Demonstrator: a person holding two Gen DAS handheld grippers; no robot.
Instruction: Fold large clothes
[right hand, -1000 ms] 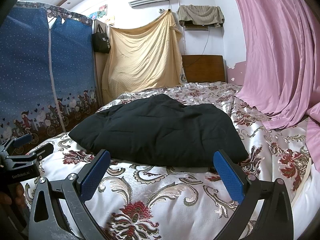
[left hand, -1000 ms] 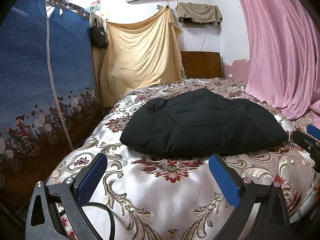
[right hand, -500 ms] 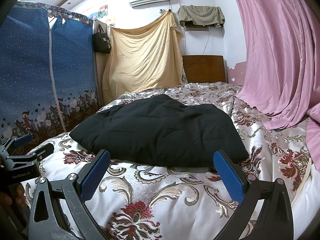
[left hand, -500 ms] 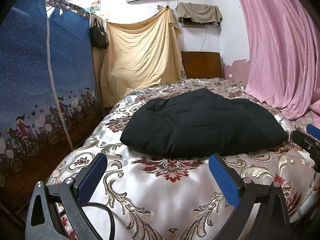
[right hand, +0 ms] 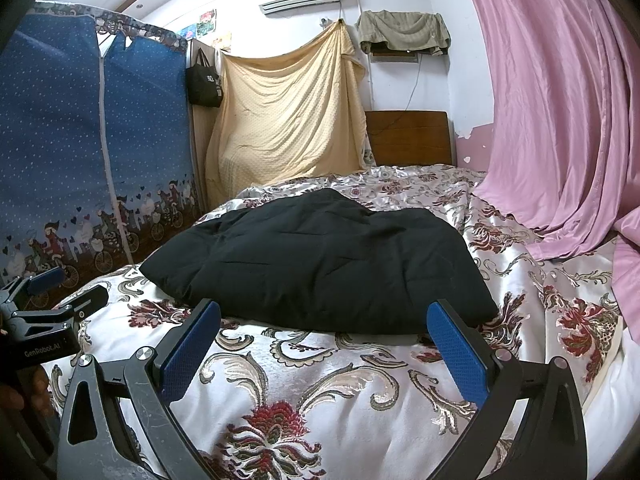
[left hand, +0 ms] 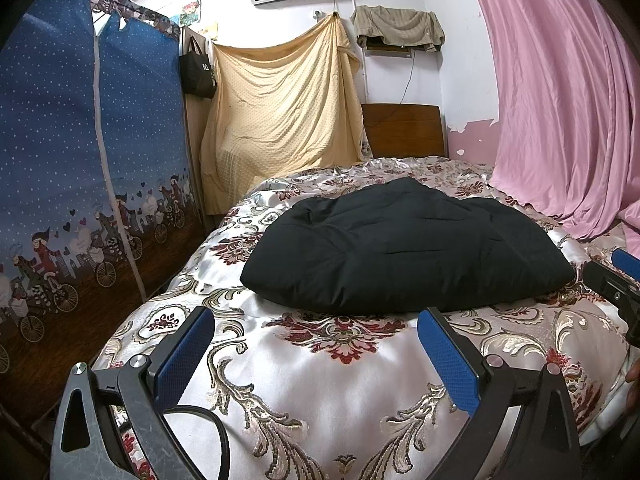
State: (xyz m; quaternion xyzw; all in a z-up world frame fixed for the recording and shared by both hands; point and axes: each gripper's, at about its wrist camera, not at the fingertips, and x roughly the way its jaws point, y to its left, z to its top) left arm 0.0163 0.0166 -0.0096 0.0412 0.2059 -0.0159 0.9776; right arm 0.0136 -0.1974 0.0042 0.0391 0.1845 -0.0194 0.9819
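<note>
A black padded garment [left hand: 404, 252] lies folded into a thick bundle on the floral satin bedspread [left hand: 332, 380]; it also shows in the right wrist view [right hand: 324, 264]. My left gripper [left hand: 316, 354] is open and empty, held above the bed's near end, short of the garment. My right gripper [right hand: 324, 346] is open and empty, its blue pads near the garment's front edge without touching it. Each gripper shows at the edge of the other's view: the right one [left hand: 618, 284] and the left one [right hand: 44, 304].
A blue fabric wardrobe [left hand: 80, 184] stands along the left of the bed. A pink curtain [left hand: 560, 100] hangs on the right and drapes onto the bed. A beige cloth [left hand: 280, 108] hangs at the back beside the wooden headboard [left hand: 404, 132].
</note>
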